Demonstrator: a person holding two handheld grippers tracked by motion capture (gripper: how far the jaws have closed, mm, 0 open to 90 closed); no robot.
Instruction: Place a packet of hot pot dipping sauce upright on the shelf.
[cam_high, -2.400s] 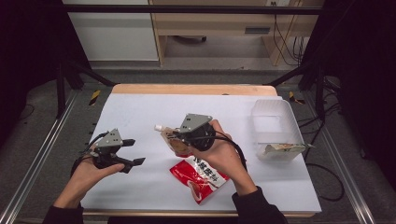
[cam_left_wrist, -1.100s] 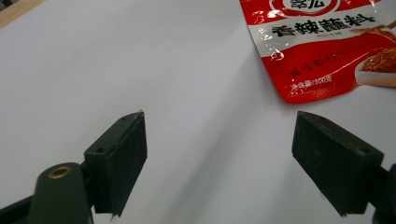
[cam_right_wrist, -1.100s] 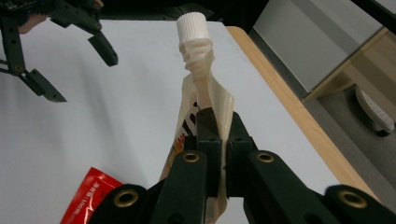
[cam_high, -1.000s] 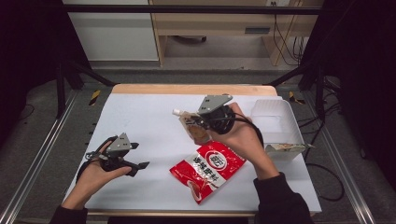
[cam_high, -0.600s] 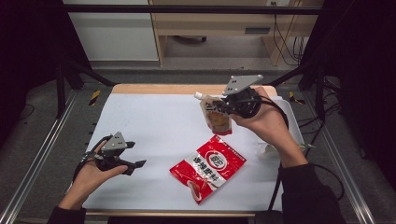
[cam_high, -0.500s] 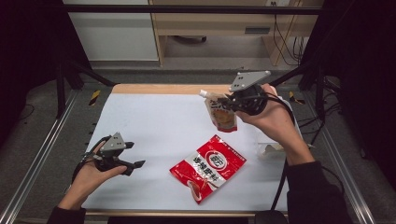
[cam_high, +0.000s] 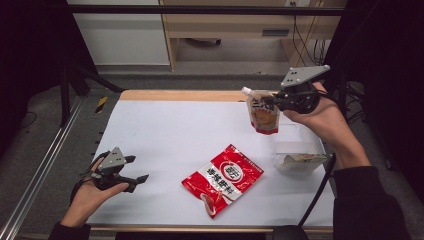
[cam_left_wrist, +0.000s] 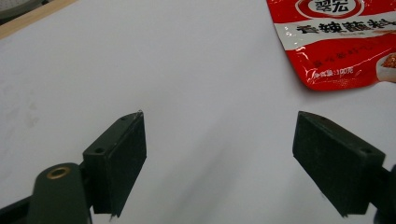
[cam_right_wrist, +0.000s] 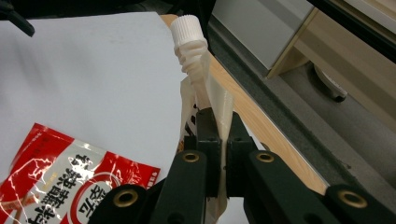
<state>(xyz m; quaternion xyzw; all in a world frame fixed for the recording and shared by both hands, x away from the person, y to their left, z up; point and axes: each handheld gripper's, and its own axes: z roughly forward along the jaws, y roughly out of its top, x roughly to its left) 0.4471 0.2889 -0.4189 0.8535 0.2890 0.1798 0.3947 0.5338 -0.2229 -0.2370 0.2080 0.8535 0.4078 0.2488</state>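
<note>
Right gripper (cam_high: 274, 100): spout pouch (cam_high: 262, 114) is clamped in jaws, held above tabletop (cam_high: 170, 130) far-right corner.
Left gripper (cam_high: 137, 169): jaws wide, nothing held, near-left edge.

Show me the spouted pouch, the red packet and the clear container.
spouted pouch (cam_high: 263, 116), high view, its printed front.
red packet (cam_high: 224, 176), high view, the round logo.
clear container (cam_high: 299, 161), high view, its near wall.
</note>
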